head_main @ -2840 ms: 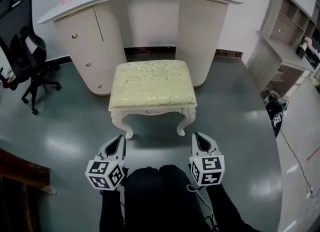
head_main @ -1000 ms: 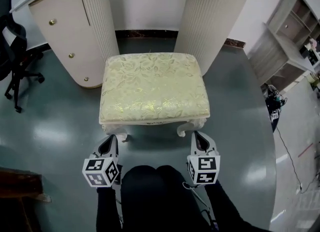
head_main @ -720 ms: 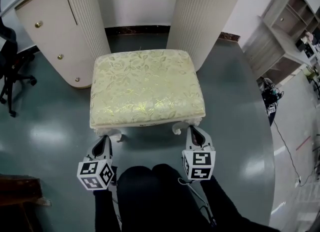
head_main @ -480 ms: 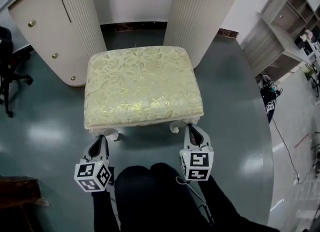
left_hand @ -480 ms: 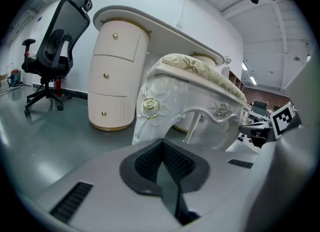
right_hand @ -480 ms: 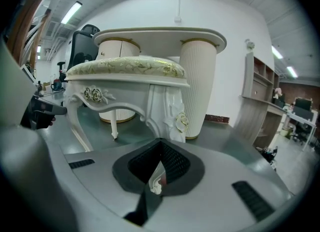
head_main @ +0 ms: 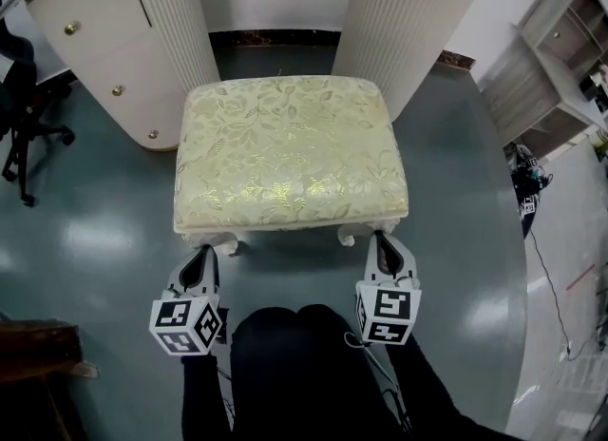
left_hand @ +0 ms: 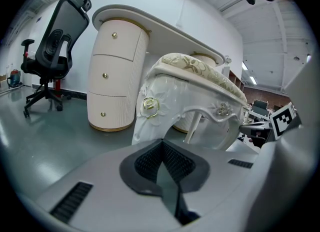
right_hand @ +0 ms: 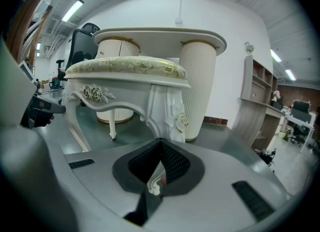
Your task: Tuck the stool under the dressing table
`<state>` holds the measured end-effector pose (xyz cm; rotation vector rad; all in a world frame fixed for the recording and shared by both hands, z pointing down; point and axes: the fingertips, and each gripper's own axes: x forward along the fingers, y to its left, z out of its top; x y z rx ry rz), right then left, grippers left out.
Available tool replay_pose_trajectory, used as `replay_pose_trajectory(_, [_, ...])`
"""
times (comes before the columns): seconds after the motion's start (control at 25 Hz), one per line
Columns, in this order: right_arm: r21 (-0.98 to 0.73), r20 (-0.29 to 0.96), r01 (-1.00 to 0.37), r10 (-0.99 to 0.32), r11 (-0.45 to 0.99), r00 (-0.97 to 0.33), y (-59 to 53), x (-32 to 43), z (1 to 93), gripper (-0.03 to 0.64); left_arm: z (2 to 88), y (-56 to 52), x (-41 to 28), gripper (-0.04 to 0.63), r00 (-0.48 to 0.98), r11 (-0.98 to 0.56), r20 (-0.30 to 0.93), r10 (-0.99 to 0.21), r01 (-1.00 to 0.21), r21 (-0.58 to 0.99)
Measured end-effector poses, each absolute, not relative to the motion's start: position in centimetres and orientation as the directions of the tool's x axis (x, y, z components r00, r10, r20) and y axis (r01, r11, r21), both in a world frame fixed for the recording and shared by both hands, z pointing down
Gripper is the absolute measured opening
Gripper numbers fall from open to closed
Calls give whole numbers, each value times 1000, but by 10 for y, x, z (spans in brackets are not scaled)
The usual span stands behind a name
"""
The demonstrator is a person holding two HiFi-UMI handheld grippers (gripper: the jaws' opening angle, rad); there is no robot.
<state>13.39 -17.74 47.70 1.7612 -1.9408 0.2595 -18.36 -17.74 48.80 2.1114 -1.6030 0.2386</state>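
Note:
The stool (head_main: 290, 154) has a pale yellow floral cushion and white carved legs, and its back part sits between the dressing table's two ribbed pedestals (head_main: 404, 21). In the head view my left gripper (head_main: 201, 258) points at the front left leg and my right gripper (head_main: 383, 242) at the front right leg. Both are shut with nothing held. The left gripper view has the left gripper's tips (left_hand: 161, 142) right before the rose-carved leg (left_hand: 149, 118). Likewise the right gripper (right_hand: 161, 140) sits close in front of its leg (right_hand: 172, 113). Whether the tips touch the legs I cannot tell.
A black office chair (head_main: 19, 87) stands at the left by the drawer pedestal (head_main: 104, 49). A grey shelf unit (head_main: 560, 40) lines the right wall, with a black object and cable (head_main: 527, 182) on the floor. Dark wood (head_main: 38, 354) lies at lower left.
I have come closer to the stool, and both grippers have moved up from open floor to its front legs. The stool's place against the table looks much the same.

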Motion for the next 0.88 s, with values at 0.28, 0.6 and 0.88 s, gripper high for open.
replay_pose_trajectory(0.28, [190, 466, -970, -884, 152, -47, -178, 133, 477, 6, 488, -175, -185, 8, 279, -180, 407, -870, -948, 264])
replay_pose_trajectory(0.6, [200, 449, -966, -892, 165, -59, -177, 131, 479, 6, 489, -176, -186, 8, 267, -171, 396, -879, -950, 261])
replay_pose_trajectory(0.88, [200, 435, -967, -899, 157, -56, -184, 134, 476, 6, 489, -176, -184, 8, 269, -174, 382, -884, -949, 264])
